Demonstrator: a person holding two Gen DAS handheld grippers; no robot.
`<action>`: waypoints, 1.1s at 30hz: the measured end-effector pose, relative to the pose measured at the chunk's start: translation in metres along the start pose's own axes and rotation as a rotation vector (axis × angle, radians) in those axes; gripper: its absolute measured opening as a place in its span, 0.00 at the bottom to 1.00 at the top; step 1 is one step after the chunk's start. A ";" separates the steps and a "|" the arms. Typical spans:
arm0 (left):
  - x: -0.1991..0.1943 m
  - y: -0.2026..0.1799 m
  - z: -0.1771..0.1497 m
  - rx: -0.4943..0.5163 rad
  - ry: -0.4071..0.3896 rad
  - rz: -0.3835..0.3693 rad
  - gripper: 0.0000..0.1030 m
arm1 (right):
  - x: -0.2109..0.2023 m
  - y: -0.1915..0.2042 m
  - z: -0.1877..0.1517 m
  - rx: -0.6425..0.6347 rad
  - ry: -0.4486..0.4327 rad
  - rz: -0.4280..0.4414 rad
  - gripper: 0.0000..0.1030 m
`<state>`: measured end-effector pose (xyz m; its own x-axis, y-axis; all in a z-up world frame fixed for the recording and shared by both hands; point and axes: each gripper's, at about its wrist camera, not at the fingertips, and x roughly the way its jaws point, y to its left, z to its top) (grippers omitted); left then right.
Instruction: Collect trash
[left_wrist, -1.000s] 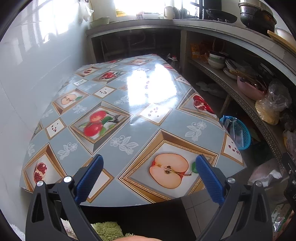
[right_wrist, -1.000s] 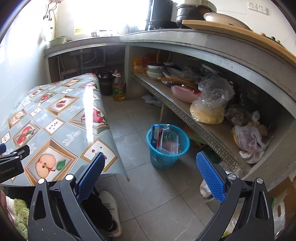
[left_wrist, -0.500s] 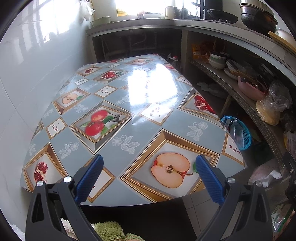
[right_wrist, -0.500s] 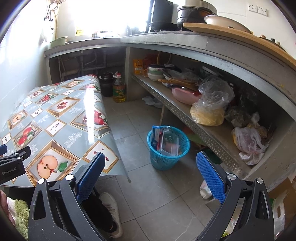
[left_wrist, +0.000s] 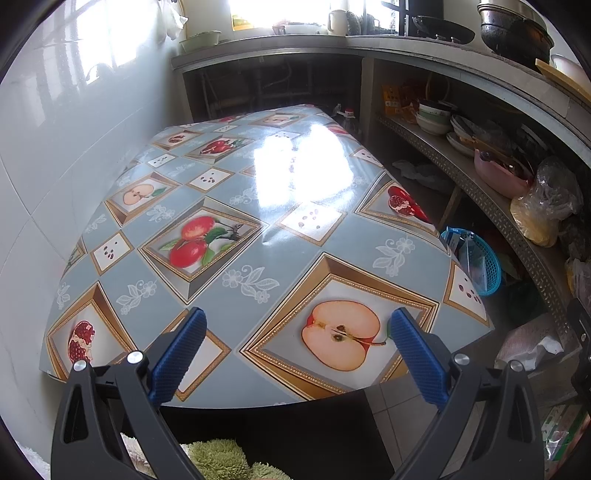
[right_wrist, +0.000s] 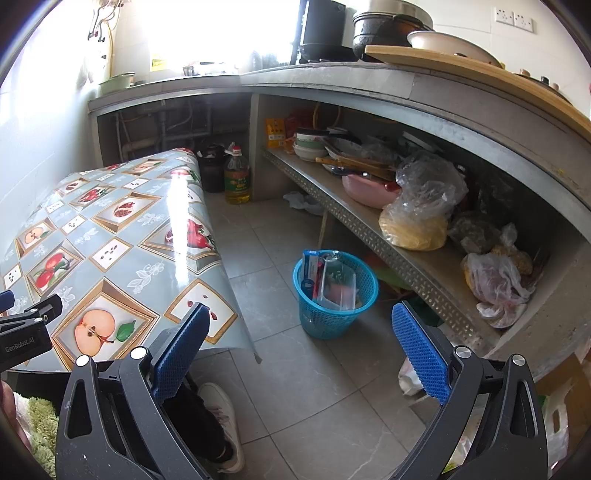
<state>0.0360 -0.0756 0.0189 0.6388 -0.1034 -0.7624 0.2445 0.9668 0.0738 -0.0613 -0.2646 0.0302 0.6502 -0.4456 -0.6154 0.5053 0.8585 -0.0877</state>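
Nothing shifted, left gripper (left_wrist: 295, 341) spread over table (left_wrist: 236, 266) near edge, right gripper (right_wrist: 301, 338) spread, level above floor before blue basket (right_wrist: 334, 291)

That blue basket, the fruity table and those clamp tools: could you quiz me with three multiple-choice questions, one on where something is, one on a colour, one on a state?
1. Where does the blue basket stand?
A. on the table
B. on the floor beside the table
C. on the shelf

2. What colour are the pads of the right tool?
A. blue
B. red
C. yellow

3. How is the left tool?
A. shut on a bag
B. shut on nothing
C. open and empty

Answers:
1. B: the basket sits on the floor tiles, between the table and the low shelf.
2. A: both ribbed pads are blue.
3. C: its fingers stand wide apart, with only tablecloth visible between them.
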 end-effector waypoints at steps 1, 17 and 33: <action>0.000 0.000 0.000 0.000 -0.001 0.000 0.95 | 0.000 0.000 0.000 0.000 0.000 0.000 0.92; 0.000 0.000 -0.002 0.006 0.007 0.001 0.95 | 0.000 0.000 0.000 0.000 -0.001 0.000 0.92; 0.002 0.001 -0.003 0.013 0.017 0.000 0.95 | -0.001 0.002 0.000 0.001 0.001 -0.002 0.92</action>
<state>0.0351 -0.0744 0.0155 0.6264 -0.0996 -0.7731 0.2544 0.9636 0.0820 -0.0607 -0.2622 0.0304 0.6484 -0.4474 -0.6159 0.5072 0.8572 -0.0887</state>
